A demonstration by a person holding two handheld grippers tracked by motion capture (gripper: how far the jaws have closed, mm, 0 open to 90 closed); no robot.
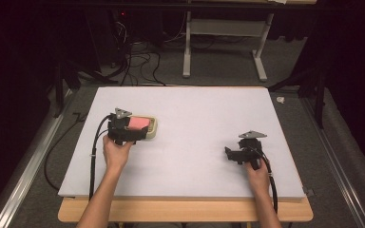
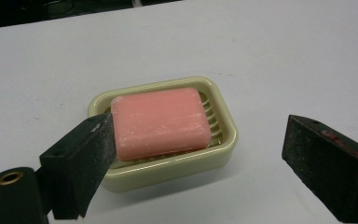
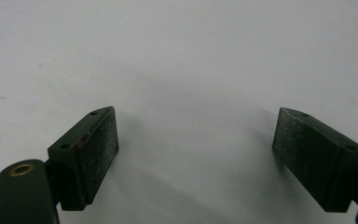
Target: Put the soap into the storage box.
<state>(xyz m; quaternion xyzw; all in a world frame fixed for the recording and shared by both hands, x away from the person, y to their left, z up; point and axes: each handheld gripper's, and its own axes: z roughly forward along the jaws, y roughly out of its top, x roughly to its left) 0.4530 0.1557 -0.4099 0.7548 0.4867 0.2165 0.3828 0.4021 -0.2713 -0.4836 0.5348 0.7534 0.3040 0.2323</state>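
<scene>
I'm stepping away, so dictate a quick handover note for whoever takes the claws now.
Left claw: open, at the near side of the cream plastic soap dish, holding nothing.
Right claw: open, empty, over bare white table.
Pink rectangular soap bar lies in the dish on the table's left part.
Done: soap sits in its dish.
Left: likely grasp the soap or dish; neither is gripped yet.

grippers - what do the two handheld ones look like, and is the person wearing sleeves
Both the left gripper and the right gripper are black, each topped by a grey three-cornered plate and trailing a black cable. Their jaws are blocky black wedges with scuffed, dusty pads, and a brass-ringed hole sits low on the body. The forearms are bare, no sleeves.
</scene>
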